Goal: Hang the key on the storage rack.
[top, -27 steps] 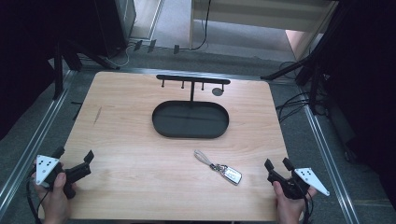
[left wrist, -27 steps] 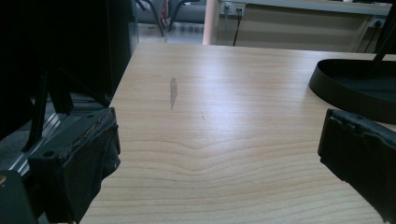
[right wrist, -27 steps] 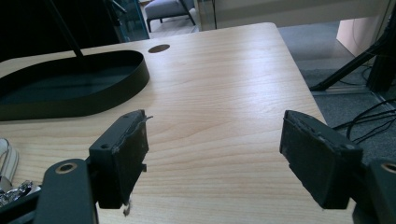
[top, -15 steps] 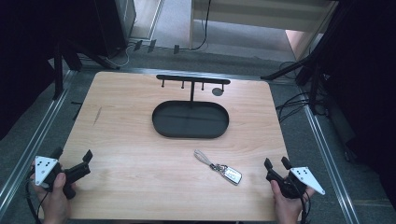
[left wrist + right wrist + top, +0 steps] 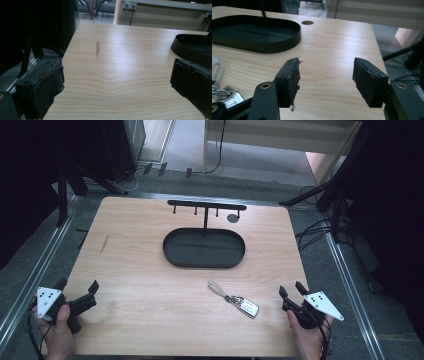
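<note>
Light wooden desk (image 5: 140, 270), left to right: left gripper (image 5: 89, 295), jaws apart, empty, at near-left corner; silver car key fob on grey strap (image 5: 235, 299), long axis slanting toward the right gripper (image 5: 291, 291), nearer, jaws parted, empty.
</note>
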